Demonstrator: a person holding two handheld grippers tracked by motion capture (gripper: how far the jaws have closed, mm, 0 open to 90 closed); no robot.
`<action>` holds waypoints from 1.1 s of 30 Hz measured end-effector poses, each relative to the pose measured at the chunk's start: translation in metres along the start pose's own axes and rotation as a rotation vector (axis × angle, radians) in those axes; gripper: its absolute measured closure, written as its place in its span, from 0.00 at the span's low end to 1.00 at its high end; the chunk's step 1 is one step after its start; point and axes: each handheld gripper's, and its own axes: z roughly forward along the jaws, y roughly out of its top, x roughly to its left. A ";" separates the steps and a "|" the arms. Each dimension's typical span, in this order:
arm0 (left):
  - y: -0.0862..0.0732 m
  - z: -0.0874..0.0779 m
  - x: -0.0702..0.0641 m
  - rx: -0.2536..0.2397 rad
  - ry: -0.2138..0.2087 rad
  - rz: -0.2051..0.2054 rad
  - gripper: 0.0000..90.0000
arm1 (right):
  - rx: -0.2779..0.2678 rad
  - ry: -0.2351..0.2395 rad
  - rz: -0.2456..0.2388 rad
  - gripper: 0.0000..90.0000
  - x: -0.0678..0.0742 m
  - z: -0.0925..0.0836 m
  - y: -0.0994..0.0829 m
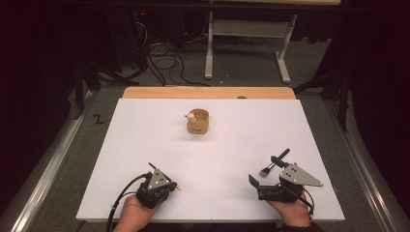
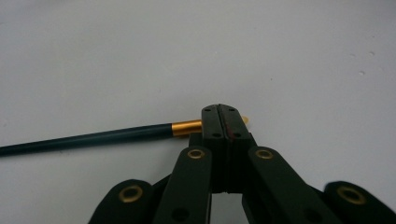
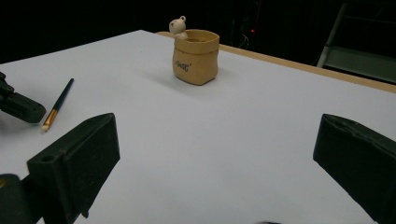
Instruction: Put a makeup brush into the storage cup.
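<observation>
A thin brush (image 2: 93, 136) with a dark teal handle and a gold ferrule lies flat on the white table (image 1: 145, 135). My left gripper (image 2: 223, 111) is shut, and its tips sit across the ferrule and hide part of it. The brush crosses the closed jaws rather than running between the pads. In the high view the left gripper (image 1: 167, 183) is at the near left with the thin brush (image 1: 152, 167) poking out behind it. My right gripper (image 1: 264, 172) rests at the near right, open, with nothing between its jaws in the right gripper view (image 3: 217, 131).
A tan cup (image 1: 198, 122) with a small bear figure on its rim stands at the middle of the table's far half. A black makeup brush (image 1: 284, 154) lies beside the right gripper. The table's wooden far edge (image 1: 208, 92) shows beyond the white sheet.
</observation>
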 end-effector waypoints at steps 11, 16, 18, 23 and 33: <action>0.006 0.011 -0.004 0.011 -0.008 0.023 1.00 | 0.002 -0.002 0.002 0.01 -0.001 0.000 0.000; 0.012 0.018 -0.004 0.009 -0.005 0.040 1.00 | 0.003 0.001 0.006 0.01 -0.002 0.000 -0.001; 0.013 0.018 -0.004 0.008 -0.006 0.042 1.00 | 0.001 0.000 0.009 0.01 -0.002 0.000 -0.001; 0.013 0.018 -0.004 -0.002 -0.014 0.041 1.00 | 0.000 0.000 0.011 0.01 -0.003 0.000 -0.001; 0.013 0.005 -0.004 -0.039 -0.012 0.043 1.00 | -0.001 0.000 0.016 0.02 -0.003 0.000 -0.001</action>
